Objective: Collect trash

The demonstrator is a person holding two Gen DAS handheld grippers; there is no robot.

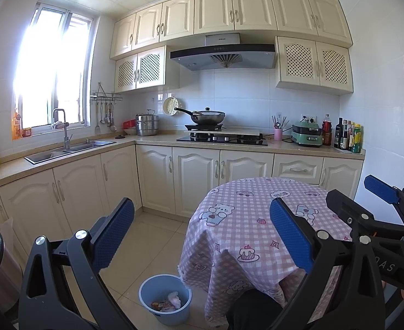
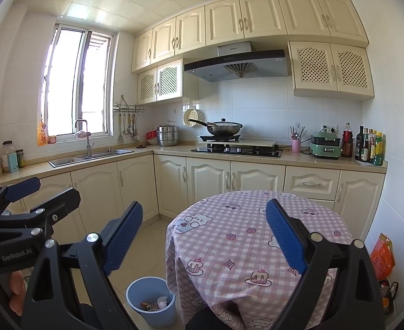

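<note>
A blue trash bin [image 1: 164,299] stands on the floor left of the round table [image 1: 257,220] and holds crumpled wrappers and tissue [image 1: 168,301]. The bin also shows in the right wrist view [image 2: 151,304]. The table wears a pink checked cloth with bear prints [image 2: 243,236], and I see no trash on it. My left gripper [image 1: 202,233] is open and empty, held above the floor and table edge. My right gripper [image 2: 204,236] is open and empty above the table. Each gripper shows at the side of the other's view, the right one [image 1: 353,195] and the left one [image 2: 47,192].
Cream kitchen cabinets [image 1: 196,176] run along the back and left walls, with a sink [image 1: 69,150], a stove with a wok [image 1: 208,117], and bottles [image 1: 349,137] on the counter. An orange bag [image 2: 382,258] sits on the floor right of the table.
</note>
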